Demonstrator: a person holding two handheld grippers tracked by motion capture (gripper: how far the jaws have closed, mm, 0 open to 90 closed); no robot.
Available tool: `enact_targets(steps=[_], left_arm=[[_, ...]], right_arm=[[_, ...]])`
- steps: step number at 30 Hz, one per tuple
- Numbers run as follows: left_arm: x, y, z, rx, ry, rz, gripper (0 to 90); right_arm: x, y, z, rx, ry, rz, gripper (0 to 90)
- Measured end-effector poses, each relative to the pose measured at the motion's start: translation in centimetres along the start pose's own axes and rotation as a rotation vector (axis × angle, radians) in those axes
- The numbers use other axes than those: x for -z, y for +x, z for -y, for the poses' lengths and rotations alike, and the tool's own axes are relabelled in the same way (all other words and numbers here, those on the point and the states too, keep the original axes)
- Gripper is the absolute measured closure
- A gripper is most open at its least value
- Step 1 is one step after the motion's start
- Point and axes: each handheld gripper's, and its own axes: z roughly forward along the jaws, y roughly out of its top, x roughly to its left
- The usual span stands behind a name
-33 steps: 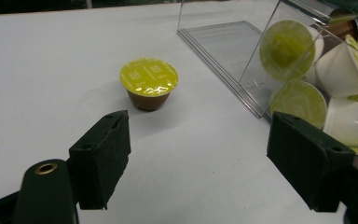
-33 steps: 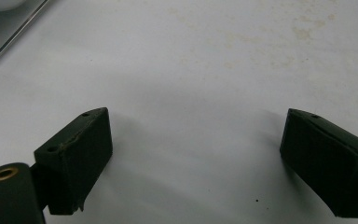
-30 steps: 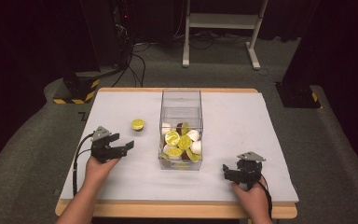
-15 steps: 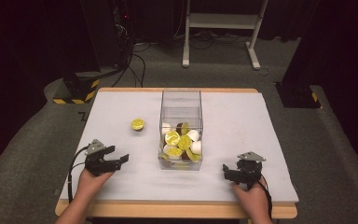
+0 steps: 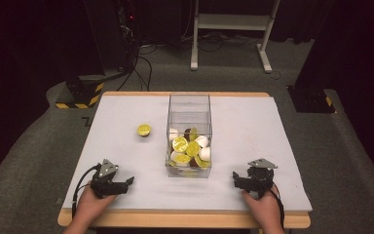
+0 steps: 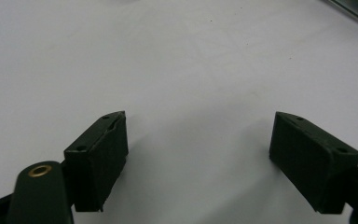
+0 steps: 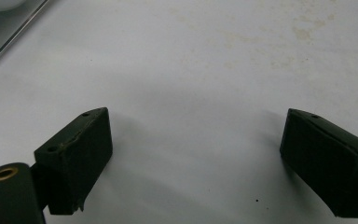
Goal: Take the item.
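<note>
The left gripper (image 5: 126, 183) rests low at the near left of the worktop (image 5: 253, 126), its jaws spread with bare white surface between them; they have just been opening a little further. The right gripper (image 5: 236, 179) sits at the near right, jaws likewise spread and holding nothing. Both grippers point inward toward the middle, each held by one hand, the left hand (image 5: 90, 207) and the right hand (image 5: 263, 207) coming in over the near edge.

Between the two grippers, just beyond them, stands one clear box (image 5: 189, 109) with upright transparent walls. Inside it lies a heap of small capsules (image 5: 191, 148): several with yellow-green lids, several white, at least one dark; the exact count cannot be told.

One capsule (image 5: 144, 130) with a yellow-green lid stands alone on the worktop, left of the box and apart from it, farther out than the left gripper.

Open white surface lies around both grippers, and wide strips run left and right of the box up to the far edge. The worktop's wooden rim shows along the near and far sides.
</note>
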Motion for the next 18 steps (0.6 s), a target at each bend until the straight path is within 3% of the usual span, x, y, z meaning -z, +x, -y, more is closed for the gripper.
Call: enact_targets(steps=[18], left_arm=[[-0.02,0.02,-0.01,0.004,-0.001,0.003,19.6]], right_arm=[[0.01,0.05,-0.01,0.003,0.001,0.005,8.9]])
